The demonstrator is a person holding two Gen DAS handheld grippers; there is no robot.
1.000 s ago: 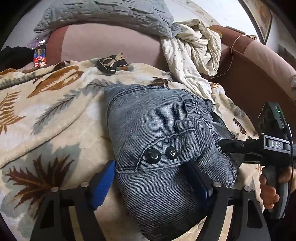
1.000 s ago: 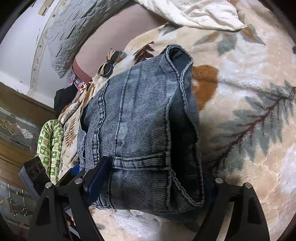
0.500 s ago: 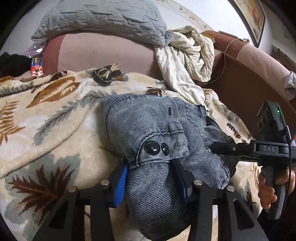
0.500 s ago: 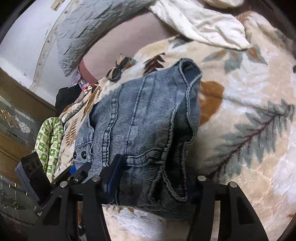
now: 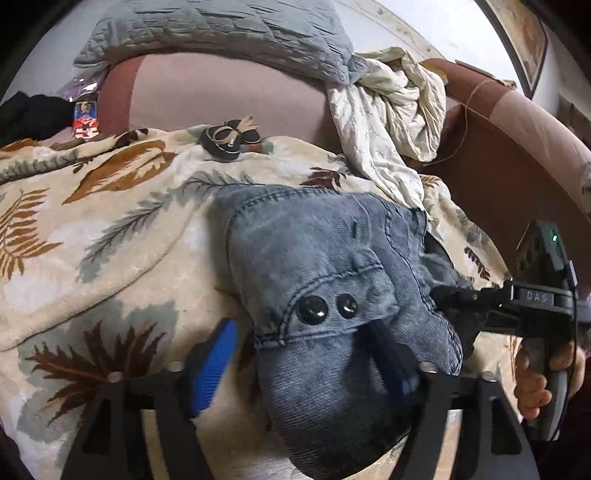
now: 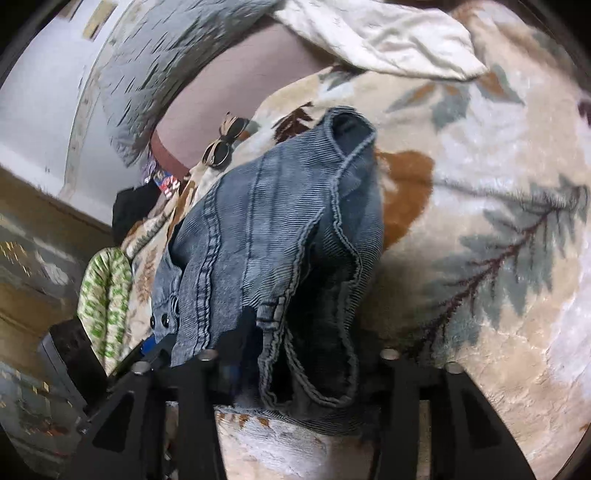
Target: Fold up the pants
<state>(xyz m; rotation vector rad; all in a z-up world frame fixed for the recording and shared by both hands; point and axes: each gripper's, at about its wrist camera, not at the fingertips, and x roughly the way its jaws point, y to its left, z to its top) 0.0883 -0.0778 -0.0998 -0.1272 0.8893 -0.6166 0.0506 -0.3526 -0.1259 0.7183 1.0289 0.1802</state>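
Note:
Blue denim pants [image 5: 314, 258] lie in a folded bundle on a leaf-patterned blanket [image 5: 110, 258]. My left gripper [image 5: 306, 354] straddles the near end of the bundle below two black buttons [image 5: 325, 308]. Its jaws are opening: the left blue pad [image 5: 214, 365] stands off the cloth, while the right one lies against the denim. In the right wrist view, my right gripper [image 6: 310, 350] is shut on a bunched edge of the pants [image 6: 280, 221]. From the left wrist view that gripper [image 5: 450, 295] bites into the bundle's right side, with a hand [image 5: 532, 384] on its handle.
A grey quilted pillow [image 5: 229, 33] and a crumpled cream cloth [image 5: 388, 122] rest on the sofa back [image 5: 221, 96]. Dark sunglasses [image 5: 229, 138] lie on the blanket behind the pants. The brown armrest [image 5: 517, 147] curves along the right. A green patterned item [image 6: 107, 295] hangs at the blanket's edge.
My left jaws squeezed the denim bundle half a second ago and have now spread wide again. My right jaws closed in on the pants' edge, which is now bunched up.

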